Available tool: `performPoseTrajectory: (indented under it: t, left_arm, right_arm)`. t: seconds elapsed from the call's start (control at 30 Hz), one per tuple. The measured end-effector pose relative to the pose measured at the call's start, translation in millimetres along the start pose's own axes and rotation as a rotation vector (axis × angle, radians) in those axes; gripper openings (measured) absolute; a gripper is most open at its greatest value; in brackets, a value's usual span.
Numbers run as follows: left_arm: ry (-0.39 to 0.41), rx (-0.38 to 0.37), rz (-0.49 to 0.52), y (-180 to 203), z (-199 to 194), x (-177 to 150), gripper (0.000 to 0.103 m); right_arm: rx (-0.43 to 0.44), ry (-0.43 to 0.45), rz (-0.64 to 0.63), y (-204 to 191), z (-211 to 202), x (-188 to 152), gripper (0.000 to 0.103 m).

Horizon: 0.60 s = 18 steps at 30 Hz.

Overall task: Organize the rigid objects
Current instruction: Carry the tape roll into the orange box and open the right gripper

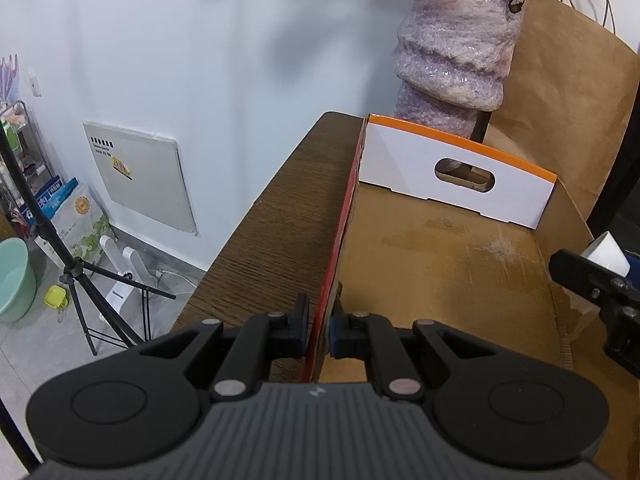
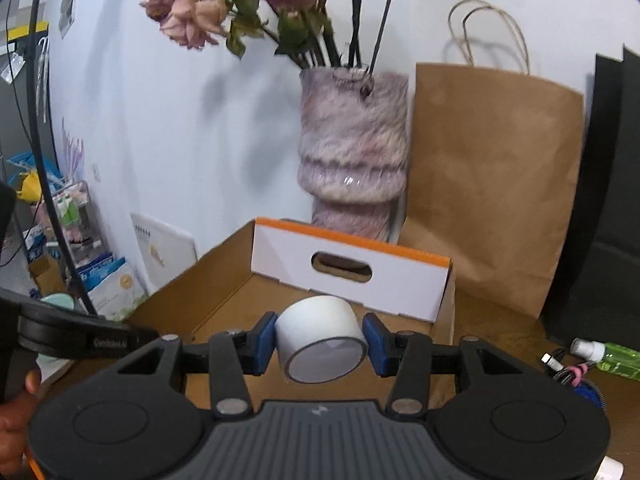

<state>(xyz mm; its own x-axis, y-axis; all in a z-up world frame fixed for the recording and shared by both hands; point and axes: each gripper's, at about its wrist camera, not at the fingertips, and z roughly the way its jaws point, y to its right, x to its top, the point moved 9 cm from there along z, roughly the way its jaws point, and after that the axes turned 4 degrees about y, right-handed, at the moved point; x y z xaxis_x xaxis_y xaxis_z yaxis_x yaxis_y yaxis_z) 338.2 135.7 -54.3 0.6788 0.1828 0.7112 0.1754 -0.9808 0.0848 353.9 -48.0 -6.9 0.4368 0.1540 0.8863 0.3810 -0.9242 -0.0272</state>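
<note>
Left gripper [image 1: 319, 330]: pinching the cardboard box's [image 1: 440, 264] red-edged side wall, lower centre.
Right gripper [image 2: 320, 344]: squeezing a white tape roll [image 2: 320, 330] above the box's near end.
Surroundings: mottled purple vase [image 2: 352, 160] and brown paper bag [image 2: 496, 184] standing behind the box's white handle flap [image 2: 348, 270].
Lower right: green bottle [image 2: 612, 358] lying beside cables [image 2: 568, 372].

Even indoor light, fisheye-warped edges

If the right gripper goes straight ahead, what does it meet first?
Probably the white end wall with the handle cutout of the cardboard box; the right gripper holds a white tape roll. Depth is unclear.
</note>
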Motion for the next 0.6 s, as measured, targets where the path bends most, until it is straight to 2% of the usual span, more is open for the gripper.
performPoseTrajectory:
  t: [0.4, 0.47, 0.5, 0.53, 0.6]
  left_arm:
    - [0.009, 0.005, 0.005, 1.5, -0.9, 0.2, 0.010]
    - [0.010, 0.003, 0.004, 1.8, -1.0, 0.1, 0.010]
    - [0.010, 0.004, 0.004, 2.0, -0.9, 0.2, 0.010]
    - [0.010, 0.005, 0.005, 1.8, -0.7, 0.1, 0.010]
    - [0.009, 0.003, 0.000, 1.0, -0.5, 0.3, 0.010]
  right_arm:
    - [-0.011, -0.028, -0.009, 1.2, 1.0, -9.0, 0.046]
    - [-0.021, -0.040, -0.013, 2.2, 2.4, -10.0, 0.064]
    - [-0.028, -0.041, -0.016, 2.5, 2.7, -9.9, 0.085]
    - [-0.035, -0.036, -0.018, 2.9, 2.0, -9.2, 0.098]
    - [-0.040, -0.023, -0.025, 2.8, -0.1, -7.1, 0.098]
